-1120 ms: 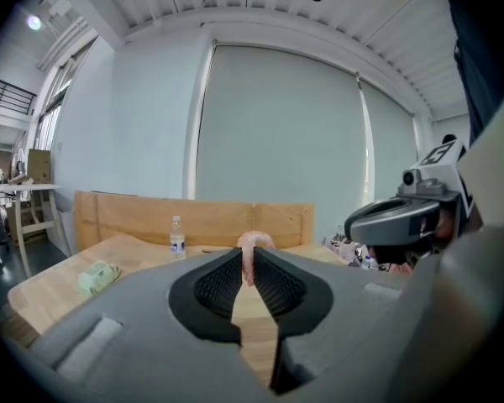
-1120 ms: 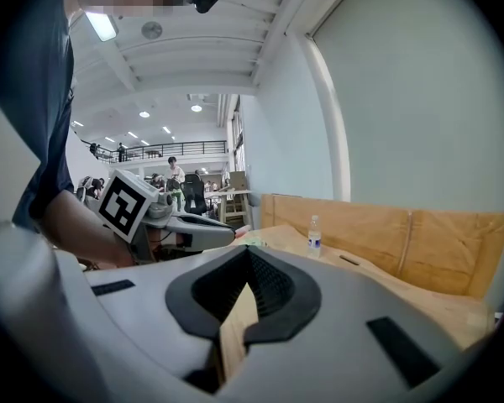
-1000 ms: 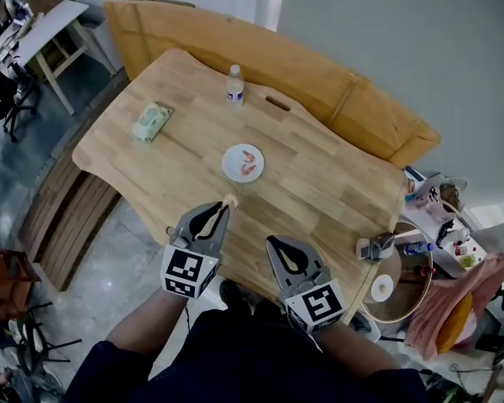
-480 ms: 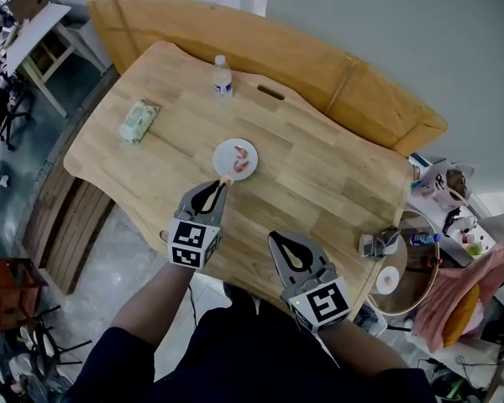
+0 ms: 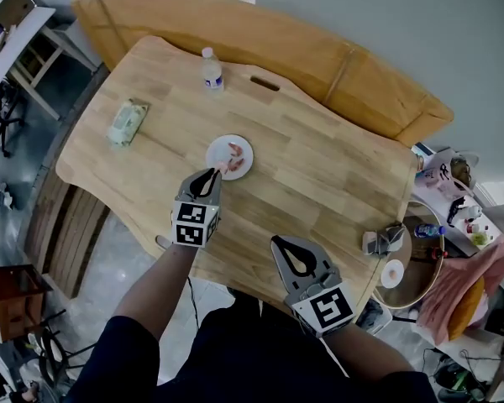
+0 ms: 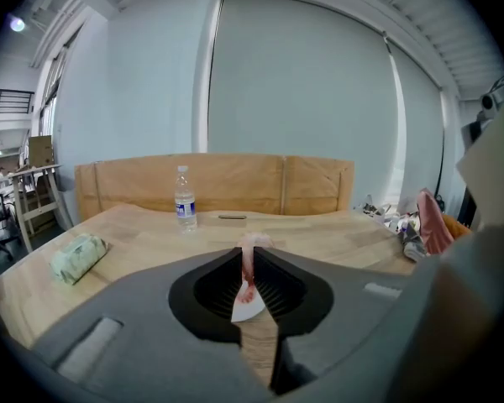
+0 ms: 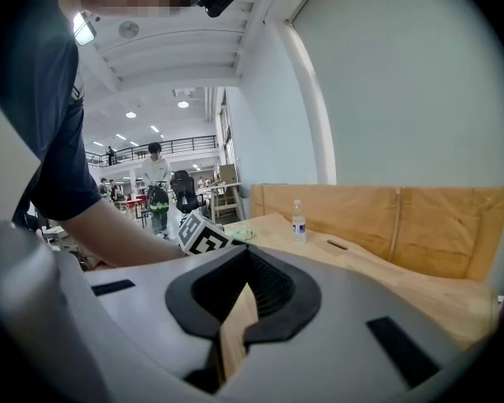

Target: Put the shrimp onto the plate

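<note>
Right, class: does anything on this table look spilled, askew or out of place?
Nothing stands out. The bottle stands upright, the green packet lies flat, and the plate sits level with one shrimp on it. The left gripper is shut on a second shrimp at the plate's near rim.

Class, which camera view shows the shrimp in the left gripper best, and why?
The left gripper view: the shrimp hangs close up, pinched by the left gripper. The head view shows only a pink speck at the tips; the right gripper view shows none of it.
</note>
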### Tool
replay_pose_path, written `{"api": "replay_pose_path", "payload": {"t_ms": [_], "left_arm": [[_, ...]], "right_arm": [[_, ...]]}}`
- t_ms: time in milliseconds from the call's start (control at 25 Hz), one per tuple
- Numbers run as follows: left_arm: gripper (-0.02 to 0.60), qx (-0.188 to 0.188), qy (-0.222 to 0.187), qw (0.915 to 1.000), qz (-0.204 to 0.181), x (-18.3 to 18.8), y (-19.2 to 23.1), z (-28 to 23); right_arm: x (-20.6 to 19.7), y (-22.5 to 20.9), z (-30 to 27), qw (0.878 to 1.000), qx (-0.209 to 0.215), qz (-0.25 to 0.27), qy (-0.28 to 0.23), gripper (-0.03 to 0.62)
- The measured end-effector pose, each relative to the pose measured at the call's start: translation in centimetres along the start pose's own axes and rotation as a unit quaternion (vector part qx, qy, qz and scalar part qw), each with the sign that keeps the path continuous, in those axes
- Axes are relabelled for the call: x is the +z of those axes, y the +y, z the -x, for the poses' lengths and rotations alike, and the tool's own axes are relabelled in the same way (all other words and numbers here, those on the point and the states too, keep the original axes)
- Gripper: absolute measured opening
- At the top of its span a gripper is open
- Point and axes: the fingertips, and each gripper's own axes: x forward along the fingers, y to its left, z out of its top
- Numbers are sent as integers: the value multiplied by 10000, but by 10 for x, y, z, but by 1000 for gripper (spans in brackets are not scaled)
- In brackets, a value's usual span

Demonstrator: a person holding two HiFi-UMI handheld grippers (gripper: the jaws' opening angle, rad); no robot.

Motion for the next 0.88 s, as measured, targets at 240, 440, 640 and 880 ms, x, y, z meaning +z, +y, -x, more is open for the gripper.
{"api": "replay_pose_path", "payload": {"t_ms": [240, 440, 640, 880], "left_arm": [[46, 92, 261, 9996, -1, -21, 16, -39], [46, 162, 517, 9985, 11, -42, 27, -70], [46, 281, 895, 9956, -20, -69, 38, -97], [46, 350, 1170, 9925, -84, -89, 45, -117]], "right_arm": [[-7, -9, -6, 9999, -38, -51, 88, 9], [-13, -18, -13, 9998, -56, -48, 186, 9], [-27, -25, -12, 9992, -109, -88, 362, 9], [-43, -35, -2, 9978, -265, -229, 561, 9]]}}
